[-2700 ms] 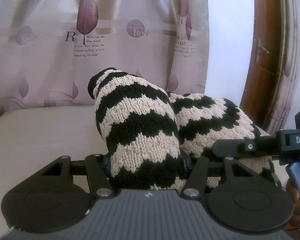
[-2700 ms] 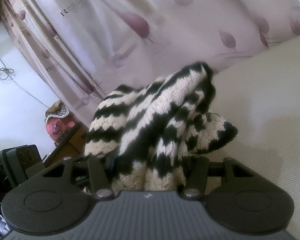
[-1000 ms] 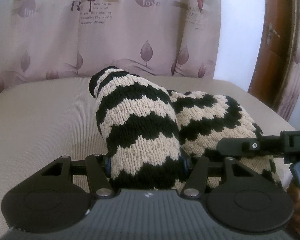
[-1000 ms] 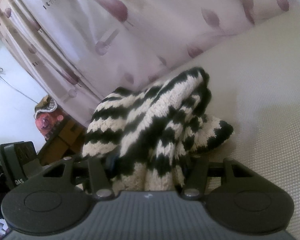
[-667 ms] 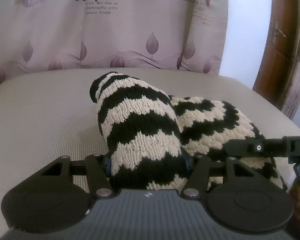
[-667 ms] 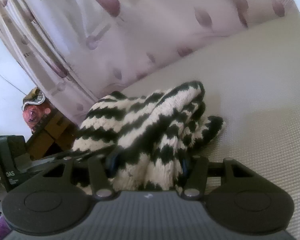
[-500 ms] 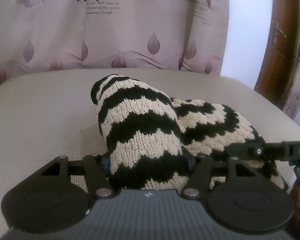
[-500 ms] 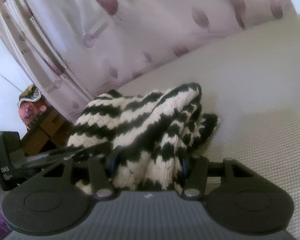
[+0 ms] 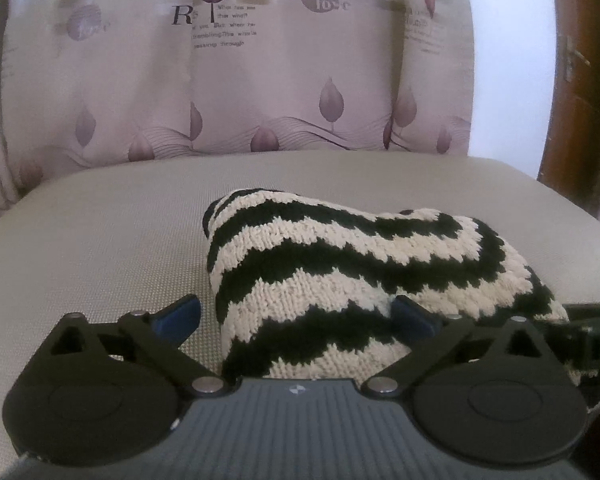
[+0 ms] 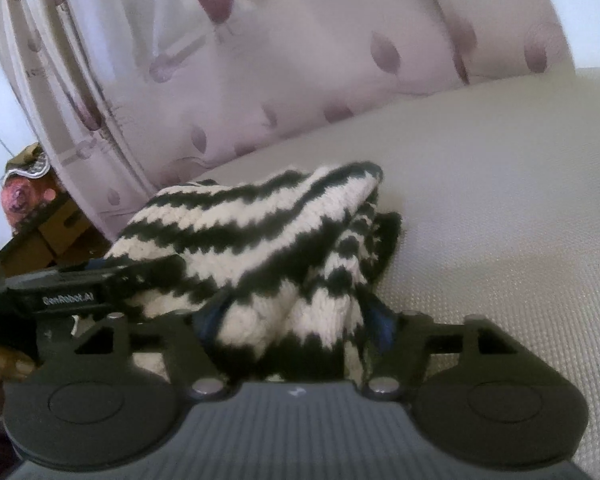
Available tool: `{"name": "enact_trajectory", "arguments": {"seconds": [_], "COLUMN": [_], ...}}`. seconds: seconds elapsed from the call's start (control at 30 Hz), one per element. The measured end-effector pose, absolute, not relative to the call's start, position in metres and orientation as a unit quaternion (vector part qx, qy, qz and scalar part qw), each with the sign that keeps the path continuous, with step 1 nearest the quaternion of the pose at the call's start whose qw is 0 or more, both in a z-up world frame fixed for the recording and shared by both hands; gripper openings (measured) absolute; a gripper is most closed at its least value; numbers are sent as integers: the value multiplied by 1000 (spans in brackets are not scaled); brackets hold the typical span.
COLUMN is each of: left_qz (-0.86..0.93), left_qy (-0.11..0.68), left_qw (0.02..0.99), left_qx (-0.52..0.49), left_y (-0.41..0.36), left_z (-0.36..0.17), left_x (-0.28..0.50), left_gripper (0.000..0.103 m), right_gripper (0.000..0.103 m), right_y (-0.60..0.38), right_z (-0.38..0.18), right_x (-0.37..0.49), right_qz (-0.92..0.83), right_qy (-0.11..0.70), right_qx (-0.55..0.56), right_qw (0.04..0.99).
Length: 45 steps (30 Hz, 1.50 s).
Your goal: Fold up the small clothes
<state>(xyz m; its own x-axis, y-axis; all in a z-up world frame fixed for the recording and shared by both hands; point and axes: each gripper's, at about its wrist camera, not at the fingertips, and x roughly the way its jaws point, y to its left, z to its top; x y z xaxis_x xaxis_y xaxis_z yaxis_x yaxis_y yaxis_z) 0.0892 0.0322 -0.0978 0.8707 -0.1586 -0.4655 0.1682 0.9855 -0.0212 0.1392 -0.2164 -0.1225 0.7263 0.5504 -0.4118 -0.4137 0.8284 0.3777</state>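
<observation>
On the pale cushioned surface (image 9: pixel 100 240) lies the striped knit garment (image 9: pixel 340 256), a black-and-cream piece bunched into a low mound with its near edge reaching back between both tools. That edge sits low on the surface, probably so the cloth can settle flat once a fold is laid. Around it, the left gripper (image 9: pixel 296 316) has its jaws spread wide: the left blue pad stands clear of the wool, and only the right pad touches the knit, so it seems to grip nothing. The right gripper (image 10: pixel 296 316) has its jaws drawn in against a thick fold of the same edge and seems to pinch it. Both tools are held low and nearly level, side by side, pointing toward the leaf-print curtain (image 9: pixel 260 80) behind.
</observation>
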Motion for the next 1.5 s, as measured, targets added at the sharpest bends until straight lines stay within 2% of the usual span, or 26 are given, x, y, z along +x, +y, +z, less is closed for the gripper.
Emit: {"name": "enact_trajectory", "arguments": {"seconds": [0.07,0.23,0.4,0.47,0.67,0.97,1.1,1.5], "left_qz": [-83,-68,-48,-47,-45,-54,-39,-17], "left_qy": [238,212,188,174,144,105,92,86], "left_qw": [968,975,980,982,988,993,995,996], "left_qx": [11,25,46,47,30,-17,-2,5], "left_y": [32,29,22,20,15,22,15,9], "left_z": [-97,-94,-85,-80,-57,-11,4,20], "left_x": [88,77,58,48,23,-13,-23,-35], "left_gripper": [103,103,103,103,103,103,103,103], "right_gripper": [85,87,88,94,100,103,103,103], "right_y": [-214,-213,-201,-200,-195,-191,-192,-191], "right_z": [-124,-121,-97,-89,-63,-33,-23,-15], "right_x": [136,124,82,66,28,-11,-22,-32], "right_qz": [250,228,206,195,171,162,165,170], "right_qy": [257,242,172,150,105,65,57,49], "right_qx": [119,113,68,60,56,71,71,64], "right_qw": [926,936,961,967,978,982,982,982]}}
